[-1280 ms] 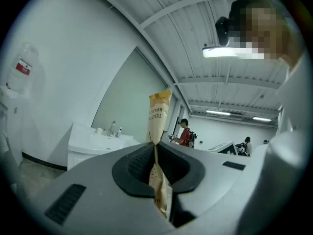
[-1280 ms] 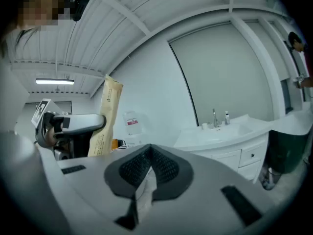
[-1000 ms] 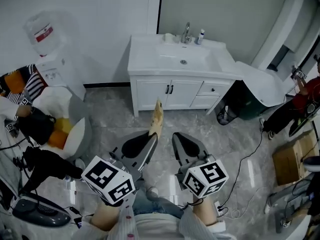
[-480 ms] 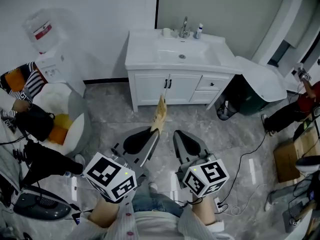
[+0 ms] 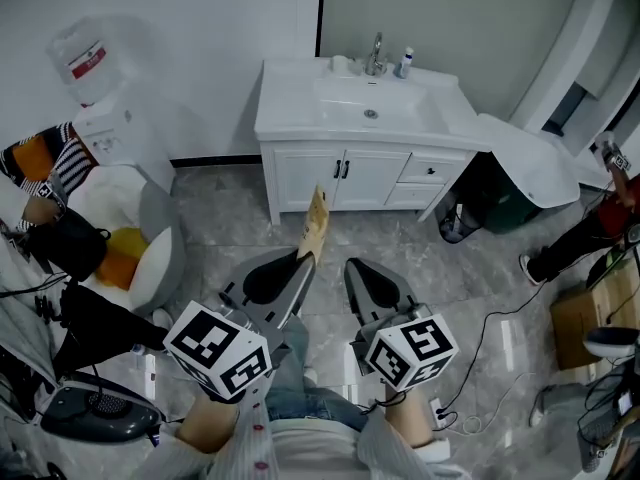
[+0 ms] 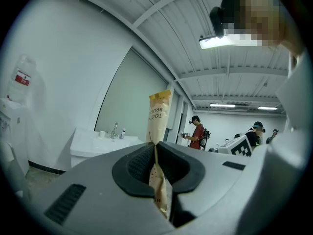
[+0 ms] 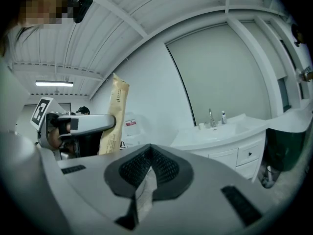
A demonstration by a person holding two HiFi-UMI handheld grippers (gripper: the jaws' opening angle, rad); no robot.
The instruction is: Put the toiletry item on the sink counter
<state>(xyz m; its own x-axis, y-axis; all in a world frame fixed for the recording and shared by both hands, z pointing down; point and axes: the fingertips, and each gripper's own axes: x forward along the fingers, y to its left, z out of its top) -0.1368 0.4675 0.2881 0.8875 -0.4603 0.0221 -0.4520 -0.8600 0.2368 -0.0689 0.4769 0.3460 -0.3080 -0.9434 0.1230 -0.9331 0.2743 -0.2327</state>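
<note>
"TOOTH BRUS…" on tan packet (image 6: 158, 115)

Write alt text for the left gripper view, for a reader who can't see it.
The left gripper is shut on a tan toothbrush packet that stands upright between its jaws. Behind it, at the picture's left, is a white sink counter with a faucet; a person in red stands far off.

The toothbrush packet (image 5: 316, 226) is tan with dark lettering. The left tool (image 5: 302, 262) and right tool (image 5: 353, 271) are grey with black pads and black-and-white marker cubes. The sink surface (image 5: 285, 108) is white, and the floor (image 5: 225, 230) is veined grey.
</note>
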